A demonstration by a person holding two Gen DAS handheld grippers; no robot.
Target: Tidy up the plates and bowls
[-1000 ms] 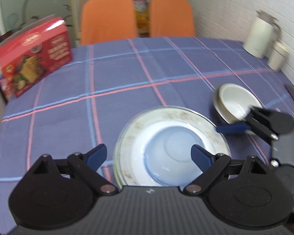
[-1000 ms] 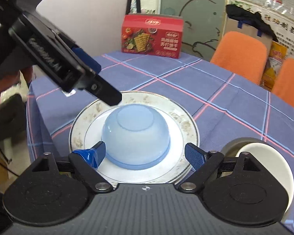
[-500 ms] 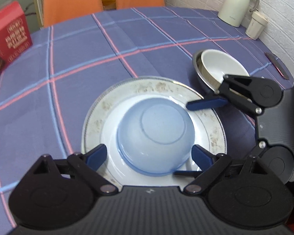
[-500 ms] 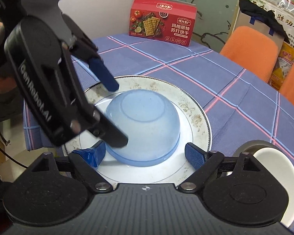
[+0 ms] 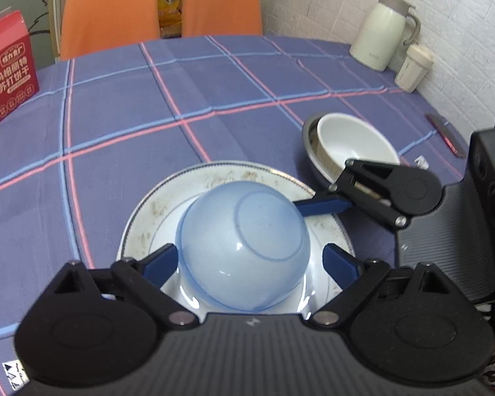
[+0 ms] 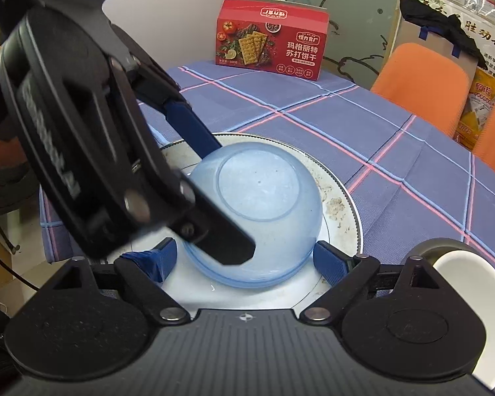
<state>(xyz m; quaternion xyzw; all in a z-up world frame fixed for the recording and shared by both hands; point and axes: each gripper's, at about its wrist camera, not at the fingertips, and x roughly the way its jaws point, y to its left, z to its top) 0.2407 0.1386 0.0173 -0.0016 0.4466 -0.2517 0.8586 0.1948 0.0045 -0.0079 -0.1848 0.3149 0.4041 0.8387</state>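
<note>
A translucent blue bowl (image 5: 247,241) lies upside down on a white plate (image 5: 148,211) with a brown-speckled rim. My left gripper (image 5: 249,262) is open, its blue pads on either side of the bowl's near half. My right gripper (image 6: 244,260) is open too and straddles the same bowl (image 6: 264,204) from the other side. One right finger (image 5: 323,206) reaches the bowl's far right edge. The left gripper's fingers (image 6: 194,132) cross the bowl on the plate (image 6: 341,204). A white bowl (image 5: 353,138) sits inside a steel bowl (image 5: 308,135), to the right of the plate.
A red cracker box (image 6: 270,44) stands at the table's far edge. A cream jug (image 5: 382,29) and a cup (image 5: 412,69) stand by the brick wall. A red pen (image 5: 445,135) lies near the right edge. Two orange chairs (image 5: 112,10) stand behind the checked cloth.
Both grippers have closed in on the blue bowl from opposite sides and now straddle it. The left gripper has dropped lower over the plate. The bowl and plate have not moved.
</note>
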